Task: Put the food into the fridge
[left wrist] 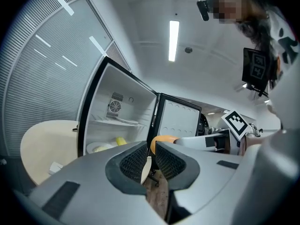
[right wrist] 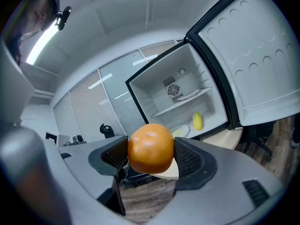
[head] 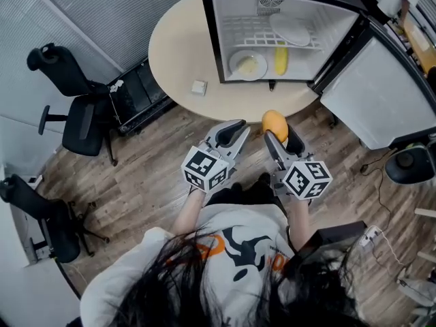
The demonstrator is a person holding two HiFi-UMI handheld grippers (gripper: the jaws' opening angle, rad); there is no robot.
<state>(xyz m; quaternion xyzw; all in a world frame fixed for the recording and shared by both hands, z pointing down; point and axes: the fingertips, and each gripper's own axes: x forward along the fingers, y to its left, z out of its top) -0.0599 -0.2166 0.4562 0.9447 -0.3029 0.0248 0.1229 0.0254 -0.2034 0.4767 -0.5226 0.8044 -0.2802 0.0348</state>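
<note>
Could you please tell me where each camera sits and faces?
Head view: on the head, steeply down at table, open fridge, left gripper, right gripper; hair, shirt show.
Left gripper view: on that gripper, toward the fridge along empty, narrowly parted jaws; the person above right.
Right gripper view: likewise, jaws clamping the orange; person upper left.
Shared: all show the fridge.

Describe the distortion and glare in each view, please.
Left gripper view: fisheye bends the fridge frame, and the ceiling light is blown out. Right gripper view: same bending; the orange is sharp. Head view: milder curvature, even light.
</note>
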